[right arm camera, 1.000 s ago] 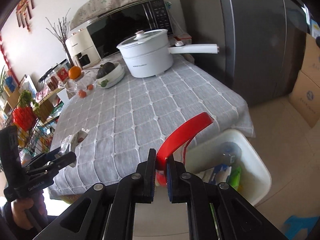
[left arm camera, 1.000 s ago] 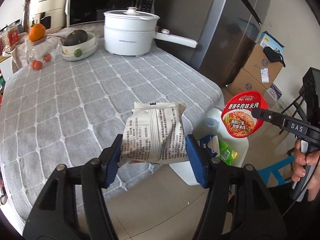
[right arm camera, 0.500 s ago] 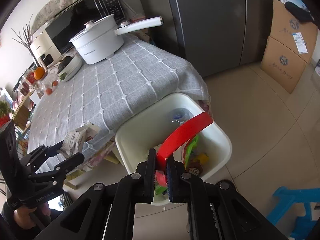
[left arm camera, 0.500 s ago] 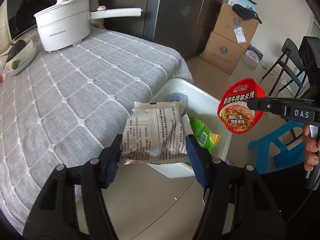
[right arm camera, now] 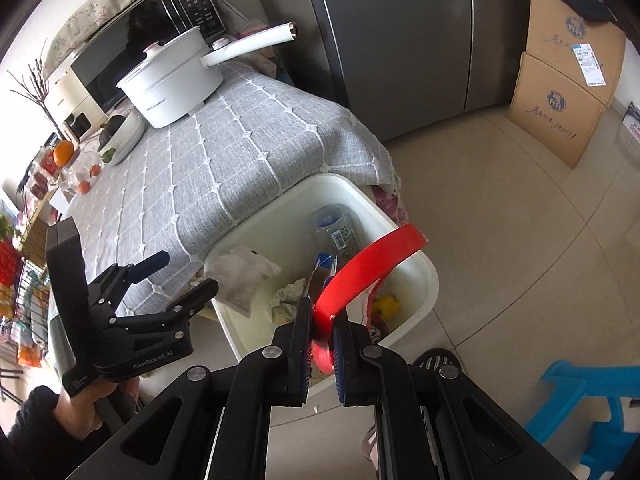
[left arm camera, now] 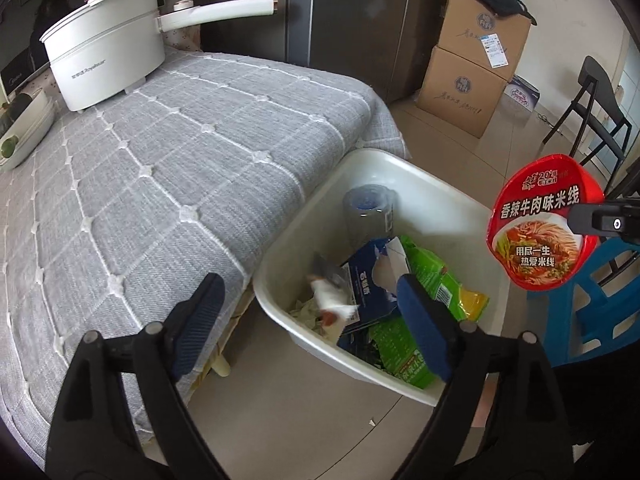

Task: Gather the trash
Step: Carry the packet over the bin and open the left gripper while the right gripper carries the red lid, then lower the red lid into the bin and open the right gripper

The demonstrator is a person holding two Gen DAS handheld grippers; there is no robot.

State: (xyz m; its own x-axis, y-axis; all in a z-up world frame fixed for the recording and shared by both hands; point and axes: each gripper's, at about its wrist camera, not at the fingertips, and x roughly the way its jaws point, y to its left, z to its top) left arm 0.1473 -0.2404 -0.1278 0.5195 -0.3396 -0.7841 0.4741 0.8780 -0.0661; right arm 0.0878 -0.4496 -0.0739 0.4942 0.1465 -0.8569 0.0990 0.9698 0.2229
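Note:
A white trash bin (left arm camera: pixel 400 164) stands on the floor beside the table; it also shows in the right wrist view (right arm camera: pixel 430 280). It holds a clear bottle (left arm camera: pixel 368 212), a blue box, green wrappers (left arm camera: pixel 432 276) and tissue. A white snack packet (right arm camera: pixel 242 276) is dropping into it, seen blurred in the left wrist view (left arm camera: pixel 332 302). My left gripper (left arm camera: pixel 308 316) is open and empty over the bin's near edge, also seen in the right wrist view (right arm camera: pixel 176 276). My right gripper (right arm camera: pixel 322 332) is shut on a red noodle-cup lid (left arm camera: pixel 544 226), (right arm camera: pixel 372 260) above the bin's right side.
A grey-clothed table (left arm camera: pixel 168 168) carries a white pot with a long handle (left arm camera: pixel 108 60) and a fruit bowl (right arm camera: pixel 120 132). A dark fridge (right arm camera: pixel 400 40), cardboard boxes (left arm camera: pixel 472 68), a black chair (left arm camera: pixel 600 108) and a blue stool (right arm camera: pixel 592 396) surround the bin.
My left gripper opened and let go of the white packet, which now falls into the bin. Both grippers moved closer over the bin; the right still holds the red lid.

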